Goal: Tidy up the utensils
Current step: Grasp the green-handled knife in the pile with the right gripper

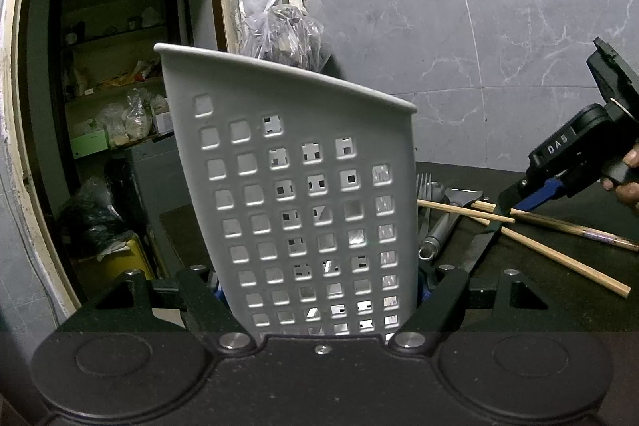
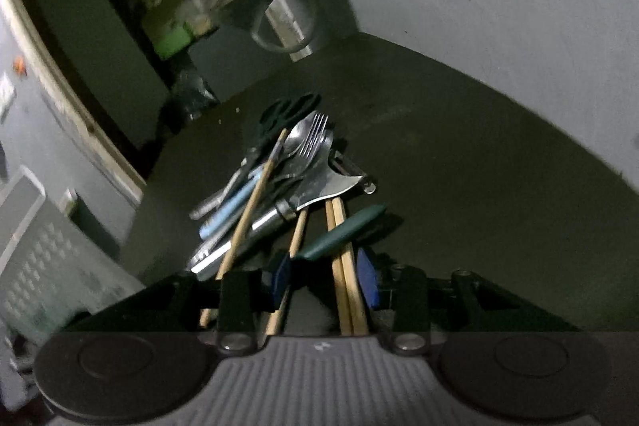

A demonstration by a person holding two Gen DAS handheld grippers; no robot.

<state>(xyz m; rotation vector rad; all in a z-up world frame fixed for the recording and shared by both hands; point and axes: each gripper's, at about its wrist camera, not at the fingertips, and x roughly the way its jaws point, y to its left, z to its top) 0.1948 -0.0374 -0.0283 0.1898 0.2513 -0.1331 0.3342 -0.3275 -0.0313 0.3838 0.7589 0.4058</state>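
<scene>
My left gripper point(image 1: 321, 300) is clamped on the grey perforated utensil holder point(image 1: 295, 186), one finger pressing each side of its base; the holder stands on end with its long axis running up the left wrist view, leaning a little to the left, its open rim at the top and sloping down to the right. To the right of the holder on the dark counter point(image 1: 559, 290) I see the pile of utensils point(image 2: 287, 178). From the right wrist view the pile mostly runs away from me: a fork point(image 2: 315, 138) with tines pointing up the frame toward the wall, spoons under it, a pale blue handle point(image 2: 235, 204) slanting up to the right, and black scissors point(image 2: 285, 116) at the far end. Wooden chopsticks point(image 2: 345, 266) lie lengthwise along my line of sight, passing between the blue pads point(image 2: 367, 276) of my right gripper point(image 2: 324, 276). A knife with a dark green handle point(image 2: 343, 232) lies crosswise in front of the fingers, handle end pointing up right. The right jaws stand apart, pads clear of the chopsticks and knife, so I'm holding nothing there. In the left wrist view my right gripper hangs over the chopsticks, pointing down at the knife, with a hand point(image 1: 631, 178) on its grip.
</scene>
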